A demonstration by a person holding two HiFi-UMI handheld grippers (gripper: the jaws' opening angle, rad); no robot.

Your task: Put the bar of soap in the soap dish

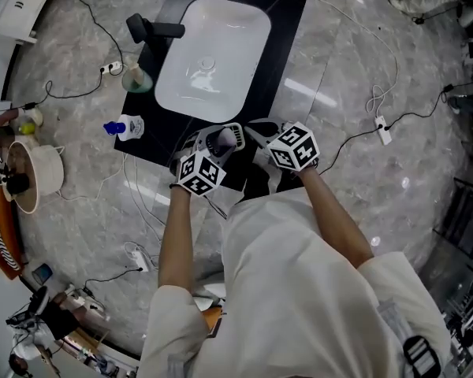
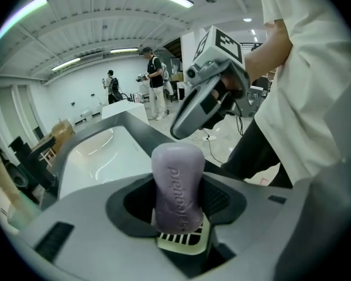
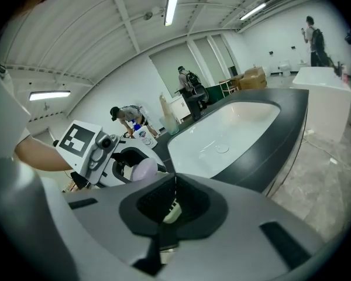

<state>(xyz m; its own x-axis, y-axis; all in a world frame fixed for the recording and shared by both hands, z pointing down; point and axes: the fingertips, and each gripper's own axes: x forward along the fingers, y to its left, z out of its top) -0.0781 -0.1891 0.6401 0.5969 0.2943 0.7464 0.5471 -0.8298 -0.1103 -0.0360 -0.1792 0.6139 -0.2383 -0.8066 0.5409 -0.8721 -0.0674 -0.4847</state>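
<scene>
Head view: a person in a white shirt stands at the 6 o'clock edge of a black counter [image 1: 288, 22], both grippers held close together over that edge.
Sink: a white basin [image 1: 221, 46] is set into the counter, at 12 o'clock from the grippers.
Faucet: a black faucet [image 1: 154, 30] stands at 10 o'clock of the basin.
Pale green round dish: the dish [image 1: 136, 79] sits on the counter at 9 o'clock of the basin and 10 o'clock from the left gripper, well apart from it.
Bottle: a white bottle with a blue cap [image 1: 126, 127] sits at the counter's 9 o'clock edge, at 9 o'clock from the left gripper.
Left gripper: the left gripper [image 1: 221, 142] has its jaws clamped on the bar of soap.
Bar of soap: the purple bar [image 2: 176, 186] stands upright between those jaws, its rounded end pointing away from the camera and raised lettering running along its face.
Right gripper: the right gripper [image 3: 174, 195] has its jaws pressed together with nothing between them; it is at 3 o'clock of the left gripper, just beside it.
Background: in the gripper views several people stand across a white room under ceiling strip lights.
</scene>
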